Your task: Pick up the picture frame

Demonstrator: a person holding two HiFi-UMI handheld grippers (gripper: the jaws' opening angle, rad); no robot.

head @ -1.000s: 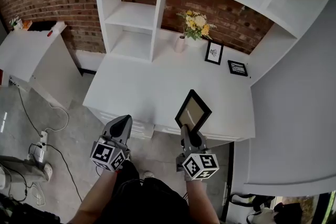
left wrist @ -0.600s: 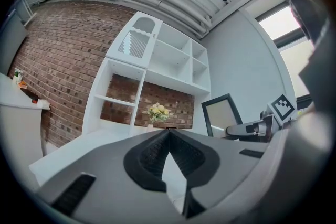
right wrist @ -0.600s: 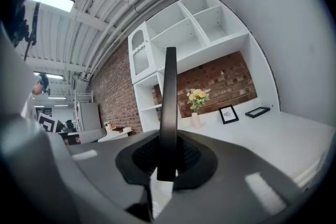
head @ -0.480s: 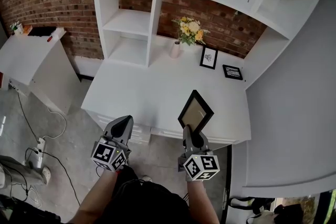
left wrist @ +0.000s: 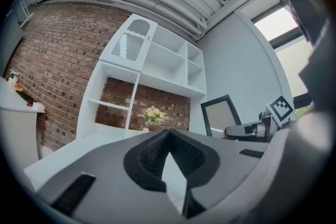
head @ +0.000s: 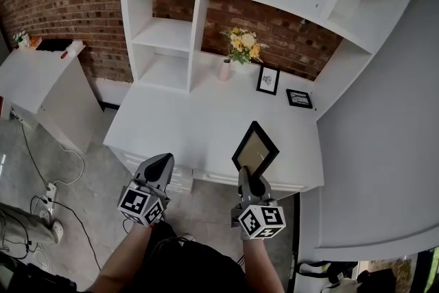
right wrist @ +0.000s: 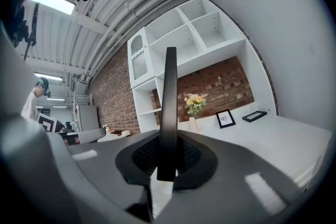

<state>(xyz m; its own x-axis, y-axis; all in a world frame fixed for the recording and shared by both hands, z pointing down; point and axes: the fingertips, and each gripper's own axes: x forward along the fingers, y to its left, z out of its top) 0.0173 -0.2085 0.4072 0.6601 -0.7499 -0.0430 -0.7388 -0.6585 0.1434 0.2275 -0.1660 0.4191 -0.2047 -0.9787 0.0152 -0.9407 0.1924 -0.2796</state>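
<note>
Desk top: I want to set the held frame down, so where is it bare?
The desk has room for the picture frame across its front and middle, from the shelf unit at back left to the grey wall at right. Crowded at back right: flower vase, standing small frame, flat small frame.

In front of me the table [head: 185, 116] lies open across its front and middle. At the back stand a vase of flowers [head: 236, 51] and small frames [head: 268, 79]. The shelf unit [head: 161, 44] blocks the back left; a side panel [head: 339, 72] walls the right. The picture frame [head: 254, 149] in my right hand-held gripper [head: 245, 173] rises near the front edge.
</note>
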